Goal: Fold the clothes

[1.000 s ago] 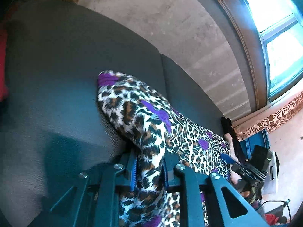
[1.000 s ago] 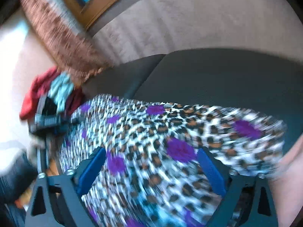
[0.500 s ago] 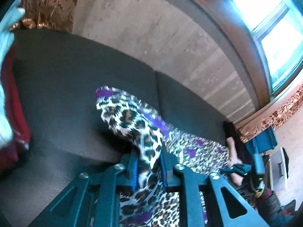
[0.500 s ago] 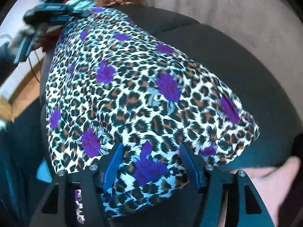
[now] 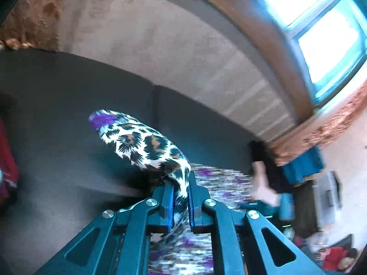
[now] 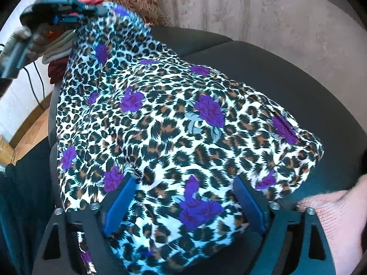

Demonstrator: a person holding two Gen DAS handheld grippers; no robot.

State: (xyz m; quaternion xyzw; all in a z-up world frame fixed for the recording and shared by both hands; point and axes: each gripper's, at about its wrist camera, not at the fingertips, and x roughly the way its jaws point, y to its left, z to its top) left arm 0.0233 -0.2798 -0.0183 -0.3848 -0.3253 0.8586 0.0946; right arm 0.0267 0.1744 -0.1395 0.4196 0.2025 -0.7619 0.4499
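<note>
The leopard-print garment [image 6: 174, 123] with purple flowers lies spread over the dark sofa [image 6: 286, 73], near the wall. Its long axis runs from the far left corner, which is raised in the air, down to the near right part, which rests flat on the seat.

The left gripper [image 5: 180, 202] has its jaws closing, and the blue pads pinch a bunched edge of the fabric between them; a tongue of the cloth stands up just beyond the fingers. In the right wrist view the same gripper [image 6: 68, 18] is seen far to the left, holding that corner above the seat, so the cloth hangs from it like a slope.

The right gripper [image 6: 183, 208] is over the near edge of the garment. Its jaws are opening wide, and the cloth lies between the two blue pads [image 6: 118, 206], but they do not press on it. So this hand holds nothing.

I think the next move depends on this relation: the free near edge is directly under the right gripper, much nearer to it than to the left one. If the right gripper closes there, the two hands can lift and bring the edges together for a fold. To the far left, a pile of red and pale clothes [image 6: 57, 55] waits beside the sofa.
</note>
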